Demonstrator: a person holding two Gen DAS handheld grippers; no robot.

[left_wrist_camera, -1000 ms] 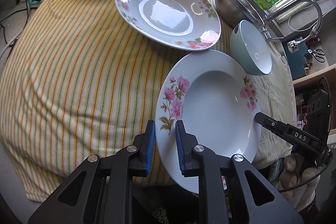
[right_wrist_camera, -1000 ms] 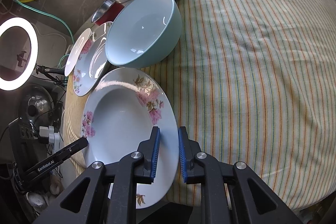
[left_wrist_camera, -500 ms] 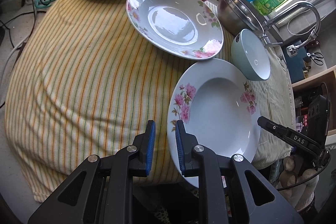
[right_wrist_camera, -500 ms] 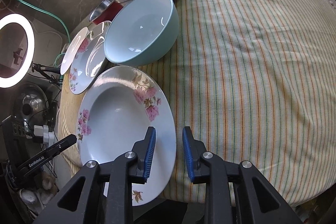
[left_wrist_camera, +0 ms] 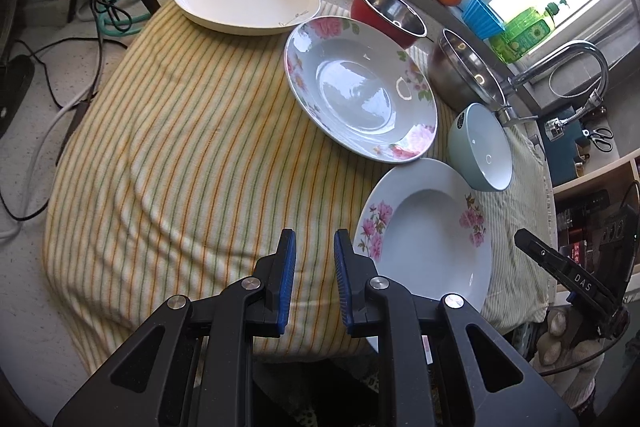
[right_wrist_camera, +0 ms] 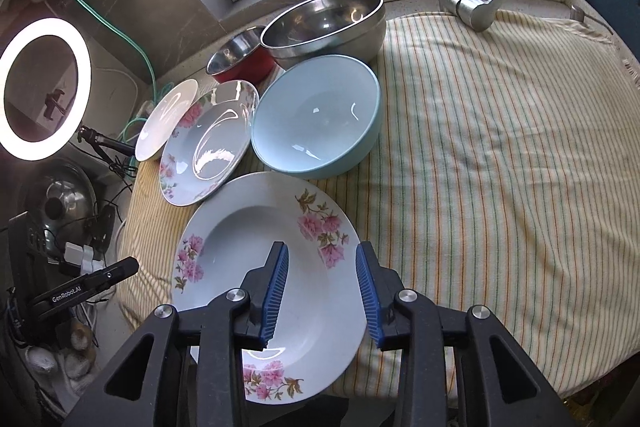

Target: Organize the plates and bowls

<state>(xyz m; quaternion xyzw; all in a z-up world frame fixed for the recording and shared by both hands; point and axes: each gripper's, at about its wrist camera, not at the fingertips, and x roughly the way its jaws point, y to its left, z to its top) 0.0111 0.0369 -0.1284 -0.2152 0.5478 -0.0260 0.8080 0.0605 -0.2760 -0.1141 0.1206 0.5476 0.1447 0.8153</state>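
Two grippers hang empty: right gripper (right_wrist_camera: pixel 322 287) just widened above the pink-flowered plate (right_wrist_camera: pixel 256 251); left gripper (left_wrist_camera: pixel 315 279) narrowly parted.

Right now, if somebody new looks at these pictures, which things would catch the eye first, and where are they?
First comes the near floral plate at the front edge of the striped cloth, below the right gripper, whose jaws have just been opening and hold nothing. Behind it sits the pale blue bowl, with a second floral plate to its left. The glowing ring light stands far left.
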